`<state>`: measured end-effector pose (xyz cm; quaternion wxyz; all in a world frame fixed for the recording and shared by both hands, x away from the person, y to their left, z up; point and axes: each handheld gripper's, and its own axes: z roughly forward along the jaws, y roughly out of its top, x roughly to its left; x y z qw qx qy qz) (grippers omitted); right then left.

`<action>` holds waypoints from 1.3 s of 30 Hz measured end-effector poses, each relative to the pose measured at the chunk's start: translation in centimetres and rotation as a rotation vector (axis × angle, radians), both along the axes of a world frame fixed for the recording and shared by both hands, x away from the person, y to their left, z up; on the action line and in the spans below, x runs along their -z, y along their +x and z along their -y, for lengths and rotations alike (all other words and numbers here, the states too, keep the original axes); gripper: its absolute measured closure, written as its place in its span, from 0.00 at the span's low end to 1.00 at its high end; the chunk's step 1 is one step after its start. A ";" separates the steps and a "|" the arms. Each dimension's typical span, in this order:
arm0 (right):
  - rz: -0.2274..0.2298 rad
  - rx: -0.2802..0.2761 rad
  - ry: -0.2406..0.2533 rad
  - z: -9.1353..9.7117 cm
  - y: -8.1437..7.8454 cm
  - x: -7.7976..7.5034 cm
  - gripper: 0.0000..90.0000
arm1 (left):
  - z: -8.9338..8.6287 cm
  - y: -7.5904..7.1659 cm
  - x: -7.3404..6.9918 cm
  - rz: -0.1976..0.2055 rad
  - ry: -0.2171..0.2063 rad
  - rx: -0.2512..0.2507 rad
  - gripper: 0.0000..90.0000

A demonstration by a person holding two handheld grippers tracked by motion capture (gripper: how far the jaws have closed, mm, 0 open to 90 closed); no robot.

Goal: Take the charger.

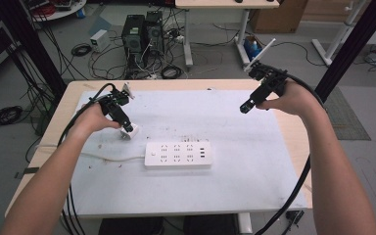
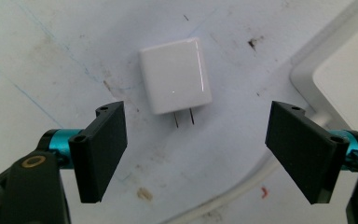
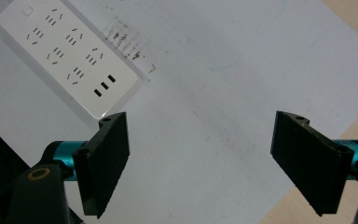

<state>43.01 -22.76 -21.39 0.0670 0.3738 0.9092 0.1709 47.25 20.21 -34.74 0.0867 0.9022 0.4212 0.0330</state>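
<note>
A: At 9 o'clock on the mat (image 1: 254, 181), left gripper (image 2: 196, 140) hovers jaws apart over the charger (image 2: 175, 74), prongs toward us.
B: Light, glossy, likely slippery; we pinch its flat sides. Power strip (image 1: 177, 154) centre; right gripper (image 3: 200, 163) at 2 o'clock, agape, empty.

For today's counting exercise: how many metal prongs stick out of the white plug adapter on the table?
2. Both prongs stick out side by side from the lower edge of the white plug adapter, in the left gripper view, pointing back between the open left gripper jaws. None look hidden.
</note>
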 end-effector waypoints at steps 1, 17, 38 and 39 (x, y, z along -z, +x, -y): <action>0.002 0.000 0.001 0.1 0.0 0.0 0.21 | 0.2 0.2 0.5 -0.001 -0.002 -0.009 0.23; 0.028 0.010 0.022 0.3 -0.8 -0.4 0.21 | 1.4 1.6 4.9 -0.033 0.083 -0.099 0.25; 0.023 0.021 0.024 0.9 -0.7 0.3 0.21 | 1.0 0.8 3.4 0.046 0.032 -0.048 0.47; 0.022 0.019 0.024 1.0 -0.7 0.3 0.21 | 1.1 0.5 2.7 0.069 0.023 -0.035 0.47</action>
